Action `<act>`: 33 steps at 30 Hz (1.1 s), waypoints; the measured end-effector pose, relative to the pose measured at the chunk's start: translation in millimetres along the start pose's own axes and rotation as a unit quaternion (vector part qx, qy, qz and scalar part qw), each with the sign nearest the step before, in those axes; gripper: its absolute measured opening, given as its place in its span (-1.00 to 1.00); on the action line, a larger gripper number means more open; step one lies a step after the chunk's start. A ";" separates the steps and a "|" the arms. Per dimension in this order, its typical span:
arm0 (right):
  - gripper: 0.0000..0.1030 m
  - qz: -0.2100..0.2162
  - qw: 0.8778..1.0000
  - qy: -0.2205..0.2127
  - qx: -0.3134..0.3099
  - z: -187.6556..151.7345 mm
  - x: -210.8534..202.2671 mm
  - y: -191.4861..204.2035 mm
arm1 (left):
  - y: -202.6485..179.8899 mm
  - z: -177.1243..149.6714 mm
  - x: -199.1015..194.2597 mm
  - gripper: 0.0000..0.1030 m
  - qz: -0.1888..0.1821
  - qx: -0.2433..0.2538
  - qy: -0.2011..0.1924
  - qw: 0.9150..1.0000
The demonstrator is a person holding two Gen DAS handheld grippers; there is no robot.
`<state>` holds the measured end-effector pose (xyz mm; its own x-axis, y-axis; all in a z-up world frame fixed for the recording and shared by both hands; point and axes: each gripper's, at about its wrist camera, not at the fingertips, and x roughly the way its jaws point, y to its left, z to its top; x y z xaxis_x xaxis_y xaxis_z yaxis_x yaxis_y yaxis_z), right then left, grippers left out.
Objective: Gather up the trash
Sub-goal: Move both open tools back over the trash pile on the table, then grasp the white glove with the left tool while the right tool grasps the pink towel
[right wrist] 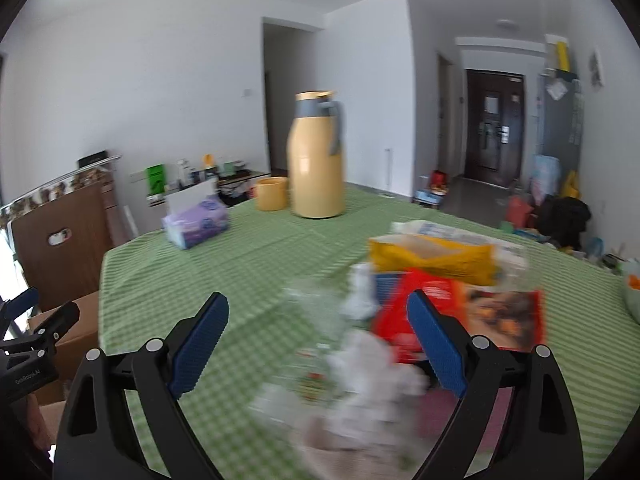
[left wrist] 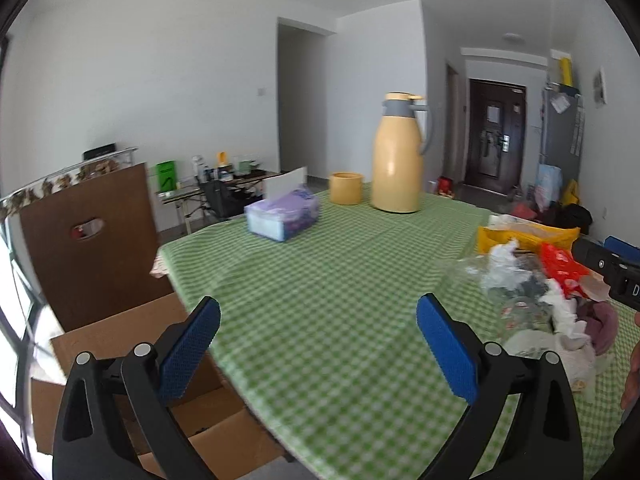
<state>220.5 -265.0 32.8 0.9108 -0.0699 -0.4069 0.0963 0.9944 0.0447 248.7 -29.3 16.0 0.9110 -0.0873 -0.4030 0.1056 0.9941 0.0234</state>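
1. Crumpled tissue, clear film and red and yellow wrappers form the trash pile [right wrist: 404,320], lying on the green checked tablecloth [left wrist: 320,300], near side of the yellow thermos [left wrist: 398,156].
2. Right gripper [right wrist: 318,344] hovers over the pile, fingers spread, holding nothing.
3. Left gripper [left wrist: 318,350], fingers spread, empty, sits left of the pile.
4. Handling estimate: light, soft, crushable, slippery film. Pinch bunched tissue, not flat wrappers.

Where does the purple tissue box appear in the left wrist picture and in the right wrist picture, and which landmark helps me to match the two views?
Left wrist view: the purple tissue box lies above centre, slightly left, on the green checked tablecloth.
Right wrist view: it lies at the left, near the table's far-left edge.
Shared landmark: the yellow thermos jug stands to the right of the box in both, with a small yellow cup between them.
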 end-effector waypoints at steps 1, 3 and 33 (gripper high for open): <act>0.69 -0.008 1.000 0.000 0.005 -0.9 -3.2 -9.7 | -9.6 1.2 -0.2 0.85 -0.007 0.004 -0.001 1.000; 0.69 -0.026 1.000 0.002 0.014 -4.0 -10.2 -33.0 | -28.8 3.9 0.2 0.85 -0.027 0.010 -0.003 1.000; 0.69 -0.082 0.984 0.121 0.098 -87.6 -54.5 -150.9 | -214.3 -67.8 10.6 -0.29 -0.219 0.087 0.129 0.963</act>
<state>121.1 -404.2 -31.7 0.7572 -0.1831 -0.6270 0.3308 0.9352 0.1265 208.6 -238.9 -55.3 0.6370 -0.4545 -0.6226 0.5432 0.8377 -0.0557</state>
